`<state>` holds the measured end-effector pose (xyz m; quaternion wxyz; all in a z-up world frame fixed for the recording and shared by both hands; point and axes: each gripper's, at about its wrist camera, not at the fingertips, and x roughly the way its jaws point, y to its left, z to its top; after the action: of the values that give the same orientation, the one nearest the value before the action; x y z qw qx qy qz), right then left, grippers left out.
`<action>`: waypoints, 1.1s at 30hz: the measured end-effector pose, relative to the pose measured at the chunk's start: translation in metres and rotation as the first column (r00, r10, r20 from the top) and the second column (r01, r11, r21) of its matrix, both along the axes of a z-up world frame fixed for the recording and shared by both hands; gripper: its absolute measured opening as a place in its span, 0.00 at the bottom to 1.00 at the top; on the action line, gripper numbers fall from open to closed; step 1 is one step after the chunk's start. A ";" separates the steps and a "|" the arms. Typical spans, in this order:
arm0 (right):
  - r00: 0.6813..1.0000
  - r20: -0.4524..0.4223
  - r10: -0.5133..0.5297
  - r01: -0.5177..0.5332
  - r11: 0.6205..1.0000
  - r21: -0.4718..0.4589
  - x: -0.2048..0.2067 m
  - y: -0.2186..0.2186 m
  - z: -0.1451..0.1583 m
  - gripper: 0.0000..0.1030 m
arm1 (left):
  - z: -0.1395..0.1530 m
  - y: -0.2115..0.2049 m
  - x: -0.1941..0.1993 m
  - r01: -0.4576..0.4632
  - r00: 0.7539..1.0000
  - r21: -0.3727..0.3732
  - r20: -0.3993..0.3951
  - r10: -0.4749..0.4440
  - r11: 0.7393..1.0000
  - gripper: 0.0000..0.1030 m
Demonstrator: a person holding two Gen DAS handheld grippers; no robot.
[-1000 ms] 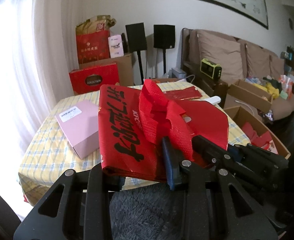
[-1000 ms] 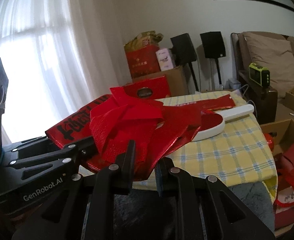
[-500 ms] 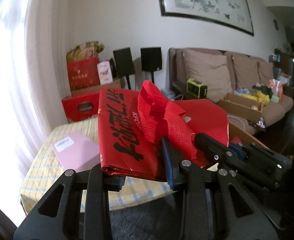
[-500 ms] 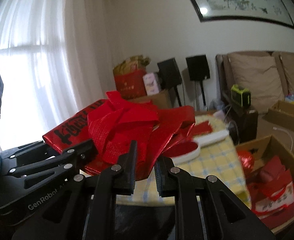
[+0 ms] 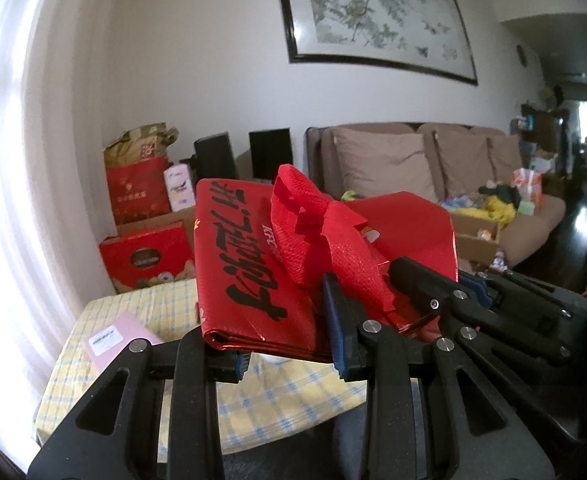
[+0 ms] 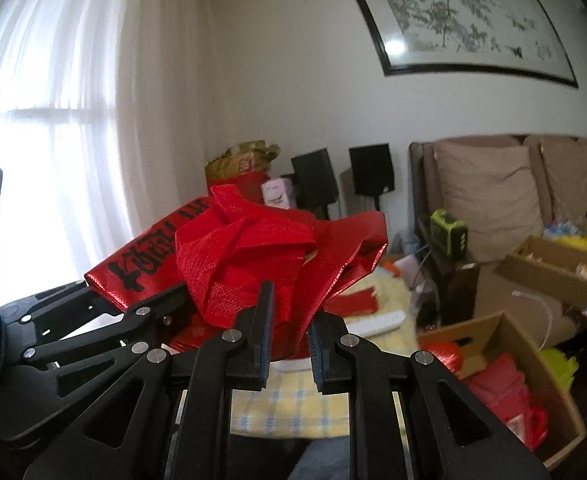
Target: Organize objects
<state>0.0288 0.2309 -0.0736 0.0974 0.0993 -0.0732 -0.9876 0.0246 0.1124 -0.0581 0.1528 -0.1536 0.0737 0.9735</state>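
Above checked table (image 5: pixel 141 308), 1 red bag (image 5: pixel 253 264) (folded); left gripper (image 5: pixel 289 328) clamps bag, right gripper (image 6: pixel 289 340) too, 2 speakers (image 5: pixel 269 152) behind

A table covered with a yellow checked cloth (image 5: pixel 141 312) fills the lower part of both views. In the left wrist view, a flat pink box (image 5: pixel 113 338) with a white label lies on it at about 8 o'clock. In the right wrist view, a flat red packet (image 6: pixel 355 302) and a white handle-shaped object (image 6: pixel 377 325) rest on the cloth near 3 o'clock.
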 end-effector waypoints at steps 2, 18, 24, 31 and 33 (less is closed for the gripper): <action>1.000 -0.013 -0.008 0.008 1.000 0.017 0.003 0.002 0.008 0.16 | 0.009 0.000 0.001 0.014 1.000 0.028 -0.008 -0.014 1.000 0.28; 0.997 -0.078 0.001 0.000 1.000 0.013 0.010 0.034 0.030 0.16 | 0.031 0.016 0.006 0.032 0.997 0.072 -0.067 -0.027 0.997 0.29; 0.996 -0.092 -0.010 0.013 1.000 0.026 0.016 0.036 0.038 0.16 | 0.038 0.022 0.013 0.037 0.995 0.068 -0.098 -0.031 0.997 0.29; 0.992 -0.120 -0.040 0.043 0.999 0.020 0.024 0.048 0.051 0.16 | 0.052 0.031 0.014 0.071 0.994 0.128 -0.094 -0.059 0.989 0.29; 0.990 -0.132 -0.048 0.050 0.999 0.018 0.029 0.053 0.055 0.16 | 0.056 0.035 0.016 0.086 0.992 0.132 -0.107 -0.072 0.988 0.29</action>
<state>0.0576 0.2840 -0.0183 0.0767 0.0331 -0.0585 -0.9948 0.0404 0.1471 -0.0020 0.1973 -0.0900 0.0208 0.9760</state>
